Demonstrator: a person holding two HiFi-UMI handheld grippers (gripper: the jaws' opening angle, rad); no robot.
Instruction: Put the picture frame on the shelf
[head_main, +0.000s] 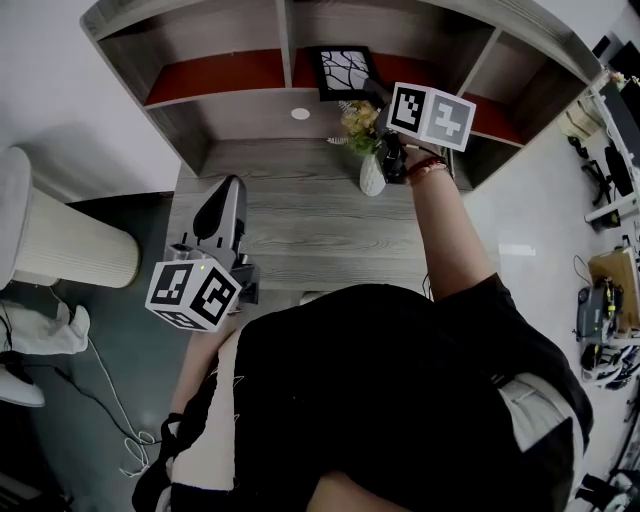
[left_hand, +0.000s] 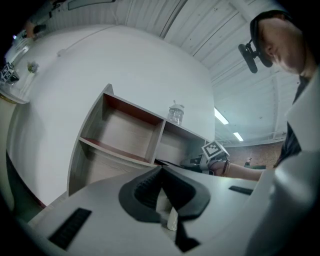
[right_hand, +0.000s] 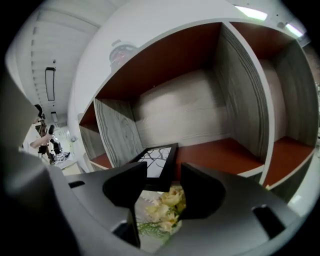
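Observation:
The black picture frame (head_main: 342, 70) with a branch print lies tilted on the red board of the shelf (head_main: 215, 76), in the middle compartment. My right gripper (head_main: 374, 92) is right in front of it. In the right gripper view the frame (right_hand: 159, 161) lies just beyond the spread jaws of my right gripper (right_hand: 164, 171), which is open, its pads clear of the frame. My left gripper (head_main: 231, 185) hovers over the desk's left part with its jaws together and nothing in them. It appears again in the left gripper view (left_hand: 161, 169).
A white vase (head_main: 372, 176) of yellow flowers (head_main: 360, 122) stands on the desk (head_main: 290, 230) under my right gripper, and the flowers (right_hand: 167, 202) show below its jaws. A glass jar (left_hand: 175, 112) sits on top of the shelf. A pale cylinder (head_main: 60, 250) stands left of the desk.

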